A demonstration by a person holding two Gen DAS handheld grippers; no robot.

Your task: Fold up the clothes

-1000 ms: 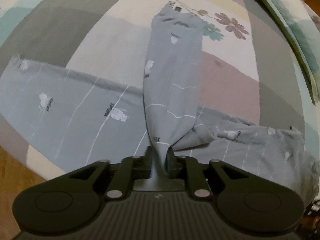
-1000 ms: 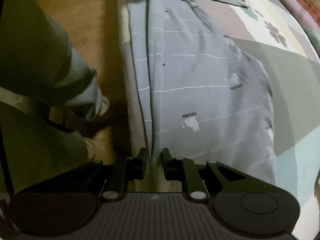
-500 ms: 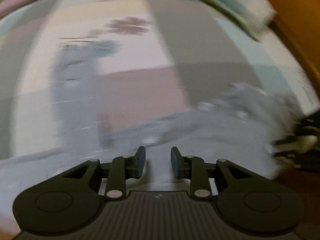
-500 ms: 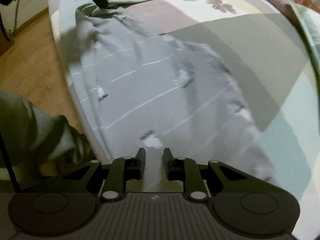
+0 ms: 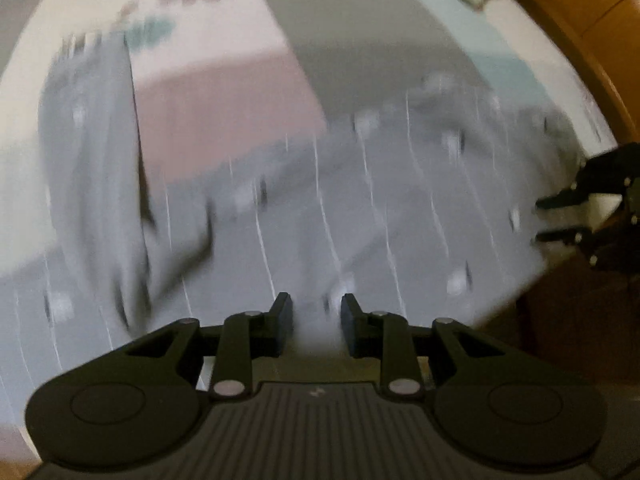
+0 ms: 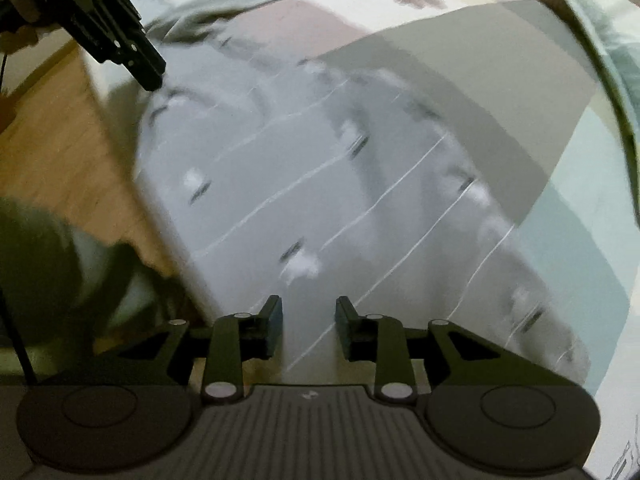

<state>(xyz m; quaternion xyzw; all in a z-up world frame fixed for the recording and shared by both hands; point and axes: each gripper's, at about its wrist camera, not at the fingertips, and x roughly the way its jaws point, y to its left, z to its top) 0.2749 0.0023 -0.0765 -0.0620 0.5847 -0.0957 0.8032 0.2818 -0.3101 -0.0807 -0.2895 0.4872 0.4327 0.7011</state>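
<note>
A grey garment (image 5: 360, 200) with thin white lines and small white prints lies spread along the near edge of a patchwork bedspread (image 5: 224, 112). One long part of it lies folded over on the left (image 5: 92, 152). My left gripper (image 5: 316, 312) hovers open just above the cloth, holding nothing. The right gripper (image 5: 560, 218) shows at the right edge of that view, by the garment's end, its fingers apart. In the right wrist view my right gripper (image 6: 309, 312) is open over the garment (image 6: 320, 184), and the left gripper (image 6: 140, 60) points down at the cloth's far corner. Both views are blurred.
The wooden floor (image 6: 52, 152) runs along the bed's left side in the right wrist view. A person's sleeve (image 6: 44, 264) is low on the left. A folded blanket or pillow (image 6: 600, 20) lies at the bed's far right. Brown wood (image 5: 580, 20) borders the bed.
My left gripper has let go of the long part it held, opened and swung right over the garment. My right gripper has opened wider and moved from the bed's edge over the cloth.
</note>
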